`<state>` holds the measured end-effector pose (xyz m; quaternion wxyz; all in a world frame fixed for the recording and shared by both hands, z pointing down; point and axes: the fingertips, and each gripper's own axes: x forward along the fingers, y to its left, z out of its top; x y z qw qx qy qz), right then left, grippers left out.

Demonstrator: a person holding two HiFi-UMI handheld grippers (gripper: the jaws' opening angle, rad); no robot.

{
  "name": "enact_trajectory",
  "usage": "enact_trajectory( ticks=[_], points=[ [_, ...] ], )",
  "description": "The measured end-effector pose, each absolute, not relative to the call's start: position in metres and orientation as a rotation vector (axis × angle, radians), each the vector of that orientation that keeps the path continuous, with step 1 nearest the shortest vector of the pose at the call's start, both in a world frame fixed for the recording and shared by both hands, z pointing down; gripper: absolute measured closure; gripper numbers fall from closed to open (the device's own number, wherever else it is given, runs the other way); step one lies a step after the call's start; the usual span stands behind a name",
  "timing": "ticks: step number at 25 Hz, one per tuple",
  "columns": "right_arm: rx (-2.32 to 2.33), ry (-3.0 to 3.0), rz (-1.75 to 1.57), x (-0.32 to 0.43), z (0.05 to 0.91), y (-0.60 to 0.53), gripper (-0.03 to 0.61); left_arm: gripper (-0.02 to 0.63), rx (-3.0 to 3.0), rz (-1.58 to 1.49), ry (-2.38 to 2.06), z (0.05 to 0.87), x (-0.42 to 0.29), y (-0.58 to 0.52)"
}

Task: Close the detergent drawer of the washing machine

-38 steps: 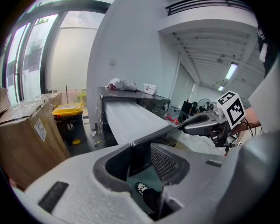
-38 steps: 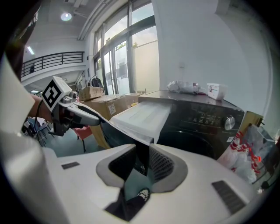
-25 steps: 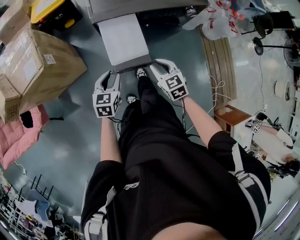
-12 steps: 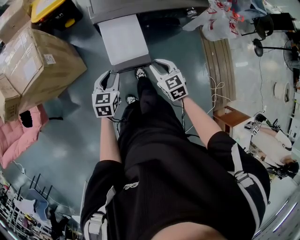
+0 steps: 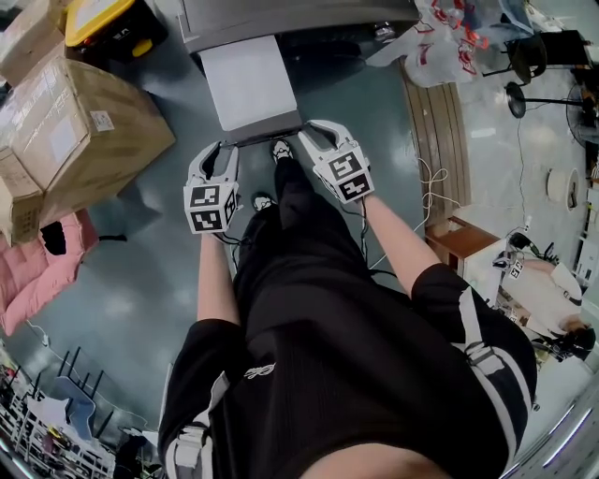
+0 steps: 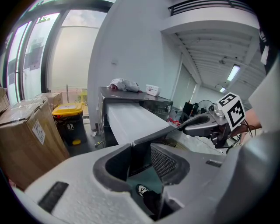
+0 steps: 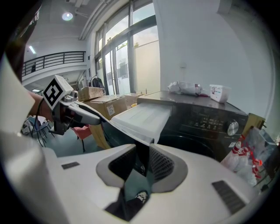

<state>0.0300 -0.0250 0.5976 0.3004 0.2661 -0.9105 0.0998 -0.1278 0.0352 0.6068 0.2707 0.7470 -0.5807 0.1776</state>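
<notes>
The detergent drawer (image 5: 248, 79) stands pulled far out of the washing machine (image 5: 281, 14), which sits at the top centre of the head view. The drawer's long axis runs from the machine down the frame toward the person. Its dark front panel (image 5: 267, 131) lies crosswise at the near end.

The left gripper (image 5: 220, 150) sits on the left end of that panel and the right gripper (image 5: 314, 129) on the right end, so neither hand is nearer. In each gripper view the panel's edge stands upright between the jaws. The jaws are set narrow, and the pads look closed on it from both sides.

As I read it, the drawer's whole length lies beyond the fingertips. The coming push must therefore go straight up the frame along that axis, both ends together, or the drawer may skew in its slot.
</notes>
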Motion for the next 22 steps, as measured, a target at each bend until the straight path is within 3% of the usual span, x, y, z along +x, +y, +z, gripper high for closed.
enact_trajectory(
  ticks=[22],
  points=[
    [0.671, -2.424, 0.283, 0.021, 0.6, -0.042, 0.479, 0.469, 1.985, 0.5, -1.567, 0.607, -0.136, 0.019]
  ],
)
